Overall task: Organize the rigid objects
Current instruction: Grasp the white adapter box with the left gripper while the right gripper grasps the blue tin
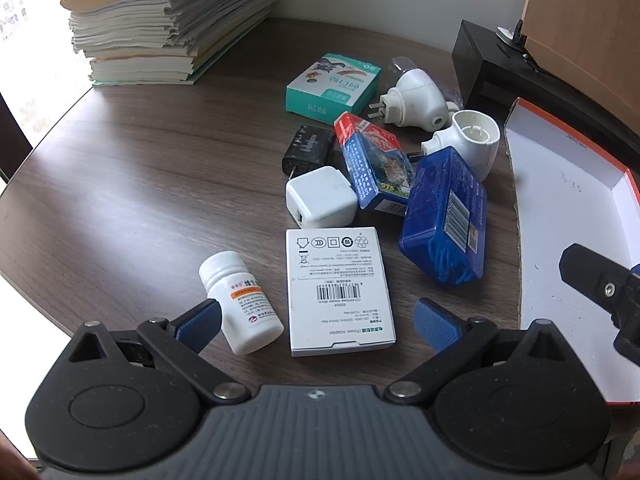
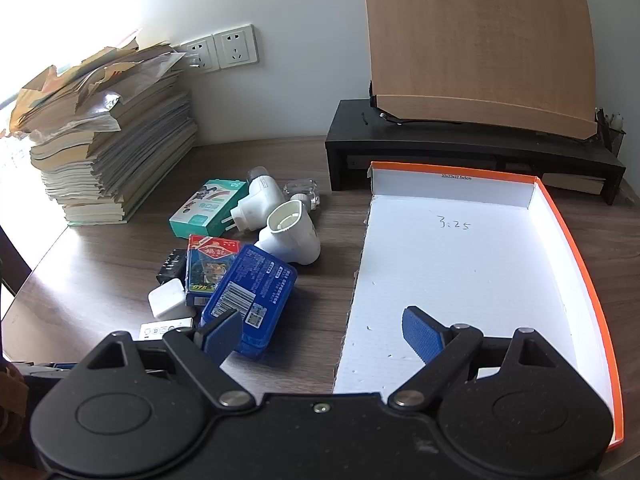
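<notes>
A heap of small items lies on the brown table (image 1: pixel 140 184): a white pill bottle (image 1: pixel 240 304), a flat white adapter box (image 1: pixel 340 292), a white charger cube (image 1: pixel 320 198), a blue plastic case (image 1: pixel 444 216), a red-blue card pack (image 1: pixel 372 160), a black charger (image 1: pixel 308 152), a teal box (image 1: pixel 332 84) and two white plug-in devices (image 1: pixel 416 96). My left gripper (image 1: pixel 320 320) hangs open over the bottle and adapter box. My right gripper (image 2: pixel 324 332) is open above the left edge of the white tray with orange rim (image 2: pixel 576 248); the blue case (image 2: pixel 248 296) sits by its left finger.
A tall stack of books and papers (image 2: pixel 112 152) stands at the back left. A black monitor riser (image 2: pixel 472 148) with a wooden board (image 2: pixel 480 48) leaning on it stands behind the tray. Wall sockets (image 2: pixel 220 50) are on the back wall.
</notes>
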The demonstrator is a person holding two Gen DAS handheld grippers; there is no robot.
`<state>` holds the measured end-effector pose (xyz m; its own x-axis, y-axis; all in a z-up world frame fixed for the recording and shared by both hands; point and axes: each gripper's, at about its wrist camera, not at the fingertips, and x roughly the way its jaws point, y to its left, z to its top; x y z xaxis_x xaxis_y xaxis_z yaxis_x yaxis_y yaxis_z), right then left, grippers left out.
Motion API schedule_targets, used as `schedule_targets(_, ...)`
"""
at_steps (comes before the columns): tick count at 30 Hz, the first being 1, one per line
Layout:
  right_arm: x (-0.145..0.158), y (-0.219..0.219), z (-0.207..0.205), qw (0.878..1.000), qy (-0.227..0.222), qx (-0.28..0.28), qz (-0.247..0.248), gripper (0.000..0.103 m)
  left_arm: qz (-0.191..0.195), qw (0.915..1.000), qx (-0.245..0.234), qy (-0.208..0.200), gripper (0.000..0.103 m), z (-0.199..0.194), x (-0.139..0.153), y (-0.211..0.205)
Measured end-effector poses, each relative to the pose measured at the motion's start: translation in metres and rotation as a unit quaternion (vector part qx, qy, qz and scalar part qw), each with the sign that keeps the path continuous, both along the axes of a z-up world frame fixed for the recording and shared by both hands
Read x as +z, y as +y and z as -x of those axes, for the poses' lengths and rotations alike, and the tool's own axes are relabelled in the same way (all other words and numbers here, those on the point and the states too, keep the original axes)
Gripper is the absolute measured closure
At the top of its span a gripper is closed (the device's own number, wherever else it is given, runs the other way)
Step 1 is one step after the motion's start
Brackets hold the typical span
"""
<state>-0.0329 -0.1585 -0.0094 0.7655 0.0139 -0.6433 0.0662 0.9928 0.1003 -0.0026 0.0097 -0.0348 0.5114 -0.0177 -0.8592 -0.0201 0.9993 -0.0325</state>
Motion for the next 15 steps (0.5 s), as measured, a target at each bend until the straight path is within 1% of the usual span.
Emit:
schedule_targets(4,0.0005,-0.0007,-0.001,1.0,-0.005,-0.002,0.011,0.001,-0.002,1.0,0.002,0.002,0.0,-0.0038,-0.0017,0.0004)
schedule_targets(5,0.0006,-0.0013,-0.0009,1.0,-0.013,-0.003,0.013,0.001,-0.002,1.0,0.003,0.003,0.0,-0.0047,-0.0021,0.0003)
schedule_targets(7,0.0005,-0.0024,-0.0011,1.0,-0.015,-0.005,0.011,0.001,-0.004,1.0,0.003,0.004,0.0,-0.0062,-0.0029,-0.0003)
schedule_targets(10,-0.0003,-0.0037,-0.0025,1.0,-0.009,-0.007,-0.001,0.001,-0.005,1.0,0.002,0.005,0.0,-0.0074,-0.0042,-0.0013)
schedule_targets(15,-0.0014,-0.0027,-0.0027,1.0,-0.005,-0.007,0.006,0.001,-0.006,1.0,0.0,0.005,0.0,-0.0086,-0.0053,-0.0013)
